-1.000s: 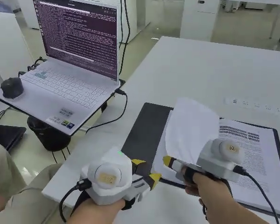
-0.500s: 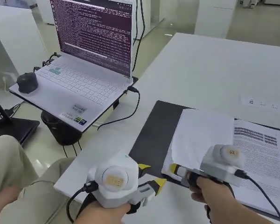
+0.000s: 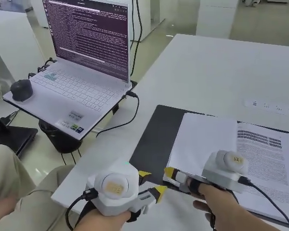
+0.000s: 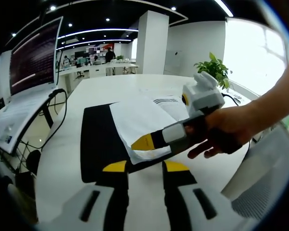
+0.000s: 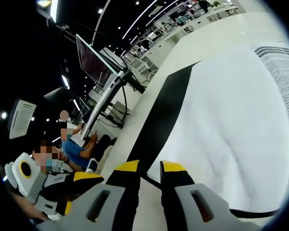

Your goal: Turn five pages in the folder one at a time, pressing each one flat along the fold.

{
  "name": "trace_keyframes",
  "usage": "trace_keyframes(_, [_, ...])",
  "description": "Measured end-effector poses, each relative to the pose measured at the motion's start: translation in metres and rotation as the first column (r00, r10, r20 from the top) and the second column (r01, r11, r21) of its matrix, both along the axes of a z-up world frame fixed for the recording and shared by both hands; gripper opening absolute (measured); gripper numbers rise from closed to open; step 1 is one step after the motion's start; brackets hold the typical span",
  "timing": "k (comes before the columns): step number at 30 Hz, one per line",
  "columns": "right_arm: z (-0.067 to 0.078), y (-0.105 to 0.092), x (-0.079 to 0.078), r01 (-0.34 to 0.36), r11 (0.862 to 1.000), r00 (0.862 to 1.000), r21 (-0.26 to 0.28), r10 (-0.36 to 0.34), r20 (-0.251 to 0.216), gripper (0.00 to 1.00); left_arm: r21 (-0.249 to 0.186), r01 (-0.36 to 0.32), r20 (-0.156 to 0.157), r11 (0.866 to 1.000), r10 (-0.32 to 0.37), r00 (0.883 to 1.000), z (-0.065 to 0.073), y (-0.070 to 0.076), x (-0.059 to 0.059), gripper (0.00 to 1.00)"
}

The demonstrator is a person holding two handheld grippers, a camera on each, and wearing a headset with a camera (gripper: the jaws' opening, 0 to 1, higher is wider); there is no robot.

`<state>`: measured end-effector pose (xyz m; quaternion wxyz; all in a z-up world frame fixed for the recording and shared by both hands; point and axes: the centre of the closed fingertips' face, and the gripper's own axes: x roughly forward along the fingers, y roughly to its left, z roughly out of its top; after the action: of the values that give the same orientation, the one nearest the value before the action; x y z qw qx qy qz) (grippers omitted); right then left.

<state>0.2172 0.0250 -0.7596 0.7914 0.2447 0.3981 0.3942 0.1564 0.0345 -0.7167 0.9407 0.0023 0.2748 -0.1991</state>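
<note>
Black folder (image 3: 151, 139) lies open on the white desk (image 3: 207, 67). 1 blank page (image 3: 207, 139) lies on the folder, left of its printed sheet (image 3: 269, 154). Right claw (image 3: 169, 172), narrow, pinches the page's near corner. Left claw (image 3: 153, 184), jaws apart and empty, hovers just off the folder's near-left corner.

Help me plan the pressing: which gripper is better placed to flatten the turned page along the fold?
Probably left: the left gripper is open and empty beside the folder, while the right gripper is shut on the page.
</note>
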Motion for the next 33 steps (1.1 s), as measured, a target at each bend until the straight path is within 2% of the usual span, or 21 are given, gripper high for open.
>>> trace_keyframes(4, [0.007, -0.015, 0.01, 0.038, 0.999, 0.999, 0.02, -0.038, 0.006, 0.14, 0.011, 0.023, -0.004, 1.0, -0.023, 1.0, -0.006, -0.006, 0.01, 0.26])
trace_keyframes(11, [0.018, -0.053, 0.036, 0.114, 0.993, 0.993, 0.034, -0.115, 0.023, 0.12, 0.045, 0.081, -0.021, 0.996, -0.08, 0.997, -0.023, -0.028, 0.038, 0.26])
trace_keyframes(16, [0.022, -0.08, 0.048, 0.16, 0.987, 0.987, 0.03, -0.161, 0.019, 0.1, 0.076, 0.096, -0.038, 0.993, -0.093, 0.995, -0.042, -0.035, 0.054, 0.26])
trace_keyframes(18, [0.023, -0.088, 0.05, 0.18, 0.983, 0.983, 0.03, -0.18, 0.021, 0.1, 0.088, 0.1, -0.047, 0.991, -0.096, 0.994, -0.048, -0.037, 0.056, 0.26])
trace_keyframes(19, [0.023, -0.092, 0.052, 0.19, 0.981, 0.982, 0.031, -0.19, 0.018, 0.1, 0.101, 0.098, -0.064, 0.99, -0.092, 0.994, -0.055, -0.036, 0.057, 0.26])
trace_keyframes(22, [0.021, -0.102, 0.059, 0.204, 0.978, 0.979, 0.033, -0.204, 0.009, 0.09, 0.111, 0.078, -0.076, 0.991, -0.07, 0.995, -0.065, -0.033, 0.06, 0.27])
trace_keyframes(25, [0.021, -0.11, 0.065, 0.219, 0.975, 0.976, 0.038, -0.219, -0.003, 0.08, 0.109, 0.045, -0.112, 0.993, -0.033, 0.993, -0.078, -0.028, 0.055, 0.27])
trace_keyframes(26, [0.02, -0.113, 0.069, 0.224, 0.974, 0.974, 0.035, -0.225, 0.002, 0.08, 0.107, 0.046, -0.032, 0.993, -0.043, 0.999, -0.069, -0.03, 0.063, 0.26])
trace_keyframes(27, [0.02, -0.115, 0.071, 0.227, 0.973, 0.974, 0.034, -0.227, 0.002, 0.08, 0.107, 0.025, -0.059, 0.994, -0.019, 0.998, -0.072, -0.027, 0.055, 0.25])
trace_keyframes(28, [0.018, -0.117, 0.074, 0.229, 0.973, 0.973, 0.032, -0.229, -0.005, 0.08, 0.091, 0.012, -0.047, 0.996, -0.007, 0.999, -0.071, -0.027, 0.054, 0.24])
trace_keyframes(31, [0.017, -0.119, 0.08, 0.228, 0.973, 0.974, 0.041, -0.227, -0.015, 0.06, 0.084, 0.002, -0.032, 0.996, 0.0, 0.999, -0.072, -0.026, 0.056, 0.23])
trace_keyframes(33, [0.016, -0.119, 0.085, 0.231, 0.971, 0.972, 0.056, -0.229, -0.043, 0.06, 0.096, 0.016, 0.005, 0.995, -0.016, 1.0, -0.072, -0.027, 0.054, 0.23])
